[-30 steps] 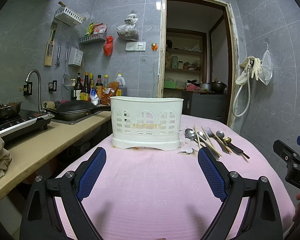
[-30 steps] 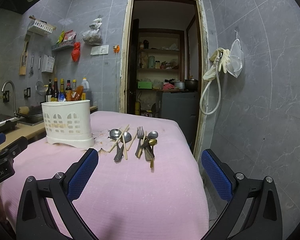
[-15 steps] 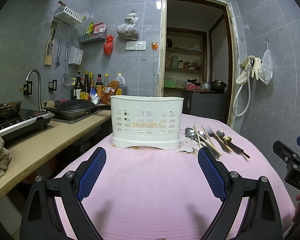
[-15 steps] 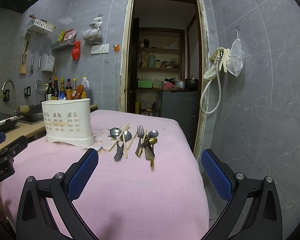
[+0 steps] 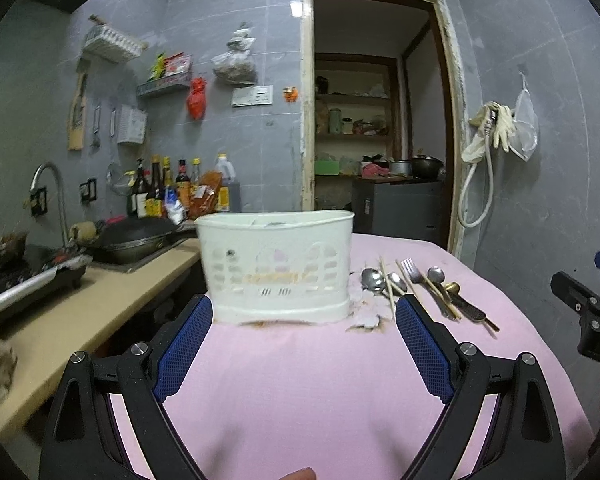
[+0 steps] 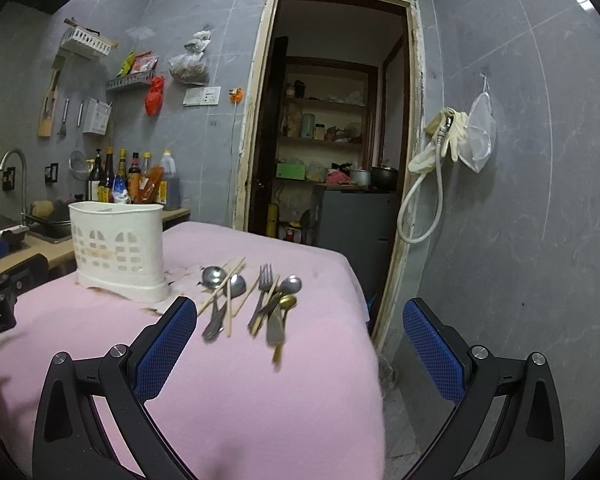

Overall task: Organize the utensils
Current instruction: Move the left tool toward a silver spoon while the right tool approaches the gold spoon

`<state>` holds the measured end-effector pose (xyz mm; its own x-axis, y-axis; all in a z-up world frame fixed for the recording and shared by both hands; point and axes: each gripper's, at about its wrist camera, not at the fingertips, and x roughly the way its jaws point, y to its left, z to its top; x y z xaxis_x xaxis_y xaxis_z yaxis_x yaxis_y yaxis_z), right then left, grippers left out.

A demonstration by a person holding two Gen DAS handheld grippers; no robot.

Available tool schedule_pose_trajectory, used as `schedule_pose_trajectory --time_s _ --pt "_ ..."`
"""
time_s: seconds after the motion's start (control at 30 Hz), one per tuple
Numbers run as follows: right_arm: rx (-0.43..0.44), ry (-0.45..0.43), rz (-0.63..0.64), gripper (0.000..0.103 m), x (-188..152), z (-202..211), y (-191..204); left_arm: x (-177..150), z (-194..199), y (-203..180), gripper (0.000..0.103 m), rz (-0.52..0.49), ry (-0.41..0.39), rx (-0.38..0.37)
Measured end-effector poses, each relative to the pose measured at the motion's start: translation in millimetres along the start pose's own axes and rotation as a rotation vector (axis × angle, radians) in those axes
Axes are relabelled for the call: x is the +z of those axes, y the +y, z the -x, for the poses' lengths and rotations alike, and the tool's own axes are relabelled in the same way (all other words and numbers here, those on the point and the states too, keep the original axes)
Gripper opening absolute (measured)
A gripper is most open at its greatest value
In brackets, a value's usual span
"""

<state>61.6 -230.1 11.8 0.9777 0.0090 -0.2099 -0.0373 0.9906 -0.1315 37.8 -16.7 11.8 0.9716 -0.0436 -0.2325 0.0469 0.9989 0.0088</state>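
A white slotted utensil holder (image 5: 278, 266) (image 6: 118, 254) stands upright on the pink-covered table (image 5: 300, 380) (image 6: 260, 400). To its right lies a loose pile of utensils (image 5: 424, 288) (image 6: 252, 300): silver spoons, a fork (image 6: 262, 292), wooden chopsticks (image 6: 224, 286) and a gold spoon (image 6: 284, 312). My left gripper (image 5: 304, 344) is open, just in front of the holder, nothing between its fingers. My right gripper (image 6: 300, 340) is open a short way before the utensils, over the table's right edge.
A beige counter (image 5: 80, 312) with a stove, wok (image 5: 136, 238), sink tap and bottles runs along the left. An open doorway (image 5: 376, 140) with a dark cabinet lies behind the table. The table's right edge drops to the floor (image 6: 396, 420) by the grey wall.
Both grippers have moved forward: the holder looms closer in the left view, and the utensils lie nearer the right fingers. Both stay open.
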Motion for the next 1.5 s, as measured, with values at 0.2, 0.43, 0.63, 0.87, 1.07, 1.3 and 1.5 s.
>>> schedule_pose_trajectory --time_s 0.2,0.43,0.63,0.87,1.07,1.3,1.5 --pt "0.047 0.076 -0.008 0.103 13 -29 -27 26 -22 -14 0.090 -0.053 0.031 -0.093" --pt "0.079 0.170 0.016 0.103 17 -67 -48 42 -67 -37 0.090 -0.070 0.145 -0.190" --pt "0.127 0.247 -0.014 0.103 21 -106 -65 55 -112 -63 0.089 -0.068 0.233 -0.241" --pt "0.192 0.310 0.021 0.084 17 -144 -73 56 -158 -93 0.072 -0.137 0.281 -0.268" --pt "0.289 0.410 0.033 0.061 7 -177 -69 41 -206 -100 0.045 -0.166 0.375 -0.249" --pt "0.373 0.510 0.080 0.048 1 -210 -56 32 -247 -93 0.032 -0.168 0.463 -0.173" --pt "0.385 0.554 0.125 0.047 0 -230 -46 23 -269 -94 0.030 -0.168 0.522 -0.142"
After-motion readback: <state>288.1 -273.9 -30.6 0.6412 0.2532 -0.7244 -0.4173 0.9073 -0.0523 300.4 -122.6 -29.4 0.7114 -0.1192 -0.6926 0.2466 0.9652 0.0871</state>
